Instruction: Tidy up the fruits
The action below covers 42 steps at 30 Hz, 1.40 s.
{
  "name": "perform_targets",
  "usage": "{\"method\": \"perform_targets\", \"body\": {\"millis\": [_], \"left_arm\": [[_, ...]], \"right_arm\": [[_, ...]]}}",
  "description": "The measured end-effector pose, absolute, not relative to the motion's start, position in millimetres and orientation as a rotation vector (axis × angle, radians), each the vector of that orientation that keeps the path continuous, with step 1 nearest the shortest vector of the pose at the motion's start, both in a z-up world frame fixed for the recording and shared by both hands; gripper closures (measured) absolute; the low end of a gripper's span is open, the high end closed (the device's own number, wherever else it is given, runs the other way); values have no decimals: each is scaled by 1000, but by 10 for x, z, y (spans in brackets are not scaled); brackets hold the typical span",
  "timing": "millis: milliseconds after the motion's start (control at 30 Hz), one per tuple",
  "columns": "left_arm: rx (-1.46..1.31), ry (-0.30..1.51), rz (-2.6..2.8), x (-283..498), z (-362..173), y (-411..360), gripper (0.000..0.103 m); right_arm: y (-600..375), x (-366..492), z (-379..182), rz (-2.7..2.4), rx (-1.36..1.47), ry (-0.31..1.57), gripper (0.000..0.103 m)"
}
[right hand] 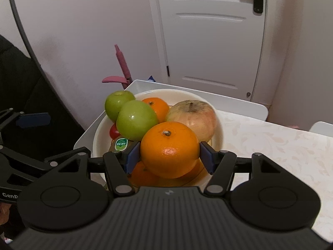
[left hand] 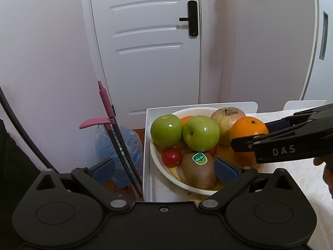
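Observation:
A white bowl [left hand: 160, 166] [right hand: 218, 133] holds two green apples [left hand: 200, 133] [right hand: 135, 119], a pale reddish apple [left hand: 225, 117] [right hand: 193, 117], oranges, a red tomato [left hand: 171, 156] and a kiwi [left hand: 199, 171] with a green sticker. My right gripper [right hand: 169, 156] is shut on a big orange [right hand: 169, 150] [left hand: 248, 128] at the bowl's near edge; it also shows in the left wrist view [left hand: 268, 132]. My left gripper [left hand: 164, 169] is open; its right pad [left hand: 225, 170] is inside the bowl beside the kiwi, its left pad off the table.
The bowl stands at the corner of a white table [right hand: 270, 145] with a patterned cloth. A white door [left hand: 145, 41] and walls are behind. A pink-handled broom [left hand: 106, 102] and a blue water bottle [left hand: 116, 145] stand on the floor left of the table.

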<state>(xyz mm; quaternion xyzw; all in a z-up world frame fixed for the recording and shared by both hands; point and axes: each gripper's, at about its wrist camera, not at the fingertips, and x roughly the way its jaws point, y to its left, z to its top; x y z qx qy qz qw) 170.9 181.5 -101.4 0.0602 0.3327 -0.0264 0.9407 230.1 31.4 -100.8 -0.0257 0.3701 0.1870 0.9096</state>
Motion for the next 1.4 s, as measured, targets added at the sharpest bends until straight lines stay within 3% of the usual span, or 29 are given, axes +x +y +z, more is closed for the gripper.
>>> {"method": "perform_targets", "body": {"millis": [200,267,333,867,1400], "left_arm": [[134,683,-64,1712,-1050,1831,0],[134,683,-67,1709,-1051,1833,0],[135,684,-71,1707,-1052,1829,0],[137,657,-68,1534,-872,1729,0],[128,572,24,595,-314,1202,0]], "right_arm": [[382,2290,-1061,412,-87,744,24],[382,2270,-1034,415,-94,716,8],[366,2260,-1007,402,-94,695,3],[61,1990,-624,348,-26,655,3],[-892,915,0,222,-10,606,3]]}}
